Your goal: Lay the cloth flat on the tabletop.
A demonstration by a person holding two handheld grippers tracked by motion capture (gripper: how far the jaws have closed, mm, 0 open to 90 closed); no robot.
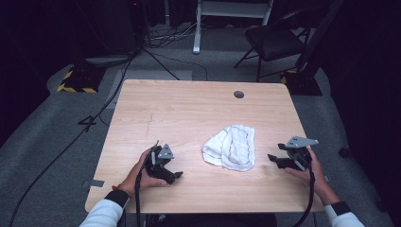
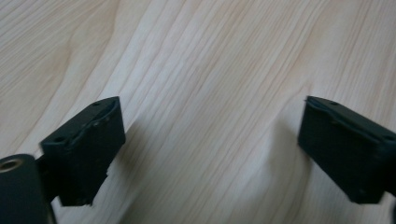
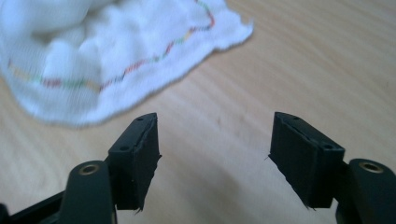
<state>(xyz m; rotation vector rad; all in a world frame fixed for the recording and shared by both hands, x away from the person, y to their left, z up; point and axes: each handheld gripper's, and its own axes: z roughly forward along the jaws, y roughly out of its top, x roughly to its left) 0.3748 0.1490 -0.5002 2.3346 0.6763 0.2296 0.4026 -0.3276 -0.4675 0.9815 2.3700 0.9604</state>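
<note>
A crumpled white cloth with a thin coloured stitched line lies on the wooden table, right of centre near the front. My left gripper rests low on the table to the cloth's left, jaws wide open over bare wood. My right gripper sits to the cloth's right, pointing at it, open with nothing between its jaws. In the right gripper view the cloth lies just beyond the open gripper, apart from it.
A round grommet hole sits near the table's far edge. Beyond the table are a black chair, a white frame leg and cables on the grey floor.
</note>
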